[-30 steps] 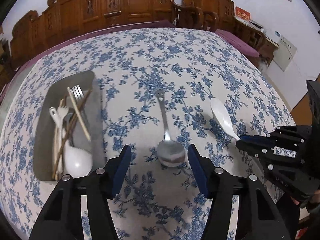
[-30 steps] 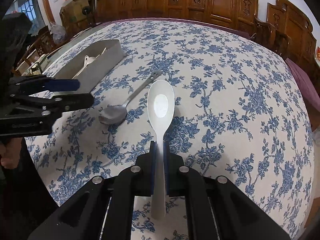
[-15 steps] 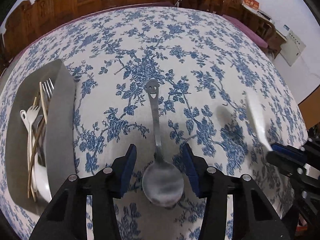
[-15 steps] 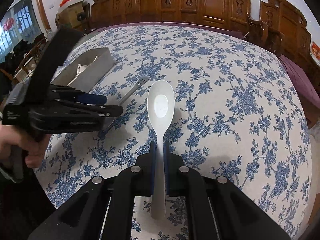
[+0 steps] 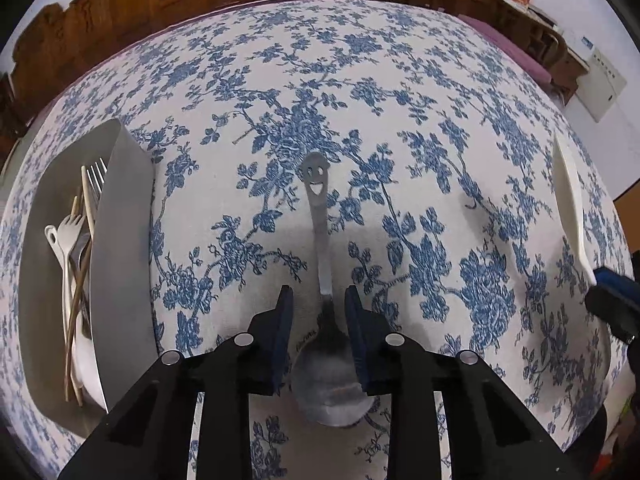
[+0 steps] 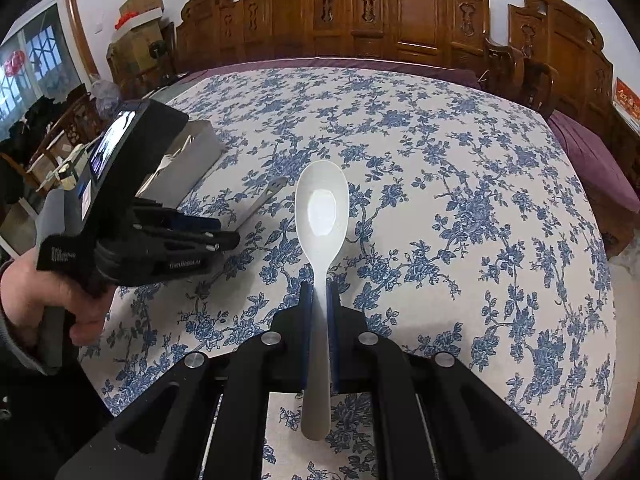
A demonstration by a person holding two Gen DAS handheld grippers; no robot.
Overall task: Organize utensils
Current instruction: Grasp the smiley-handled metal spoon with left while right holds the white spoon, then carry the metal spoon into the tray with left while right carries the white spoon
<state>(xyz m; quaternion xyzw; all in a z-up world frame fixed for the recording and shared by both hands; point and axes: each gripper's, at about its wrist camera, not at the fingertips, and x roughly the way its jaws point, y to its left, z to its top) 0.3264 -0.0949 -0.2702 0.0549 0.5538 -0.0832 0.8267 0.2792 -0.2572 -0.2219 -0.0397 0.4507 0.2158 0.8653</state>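
Observation:
A metal spoon (image 5: 320,240) with a smiley-face handle lies on the floral tablecloth, its bowl towards me. My left gripper (image 5: 319,304) points steeply down over it, and its jaws are closing with the spoon's neck between the blue pads (image 5: 283,332); I see no pad pressing on it. In the right wrist view the left gripper (image 6: 224,238) hides the bowl, and only the metal spoon's handle (image 6: 268,196) shows. My right gripper (image 6: 319,292) is shut on the handle of a white spoon (image 6: 322,208), held above the cloth. The same white spoon (image 5: 568,192) and right gripper (image 5: 608,280) appear at the right edge.
A grey tray (image 5: 120,240) at the left holds forks, chopsticks and a white spoon. From the right wrist the tray (image 6: 200,144) is partly behind the left gripper and the hand (image 6: 40,300) holding it. Carved wooden chairs (image 6: 400,12) ring the table's far side.
The left gripper has come down and forward over the metal spoon, and its jaws have narrowed around the neck. The right gripper keeps its hold on the white spoon, which has shifted right in the left view.

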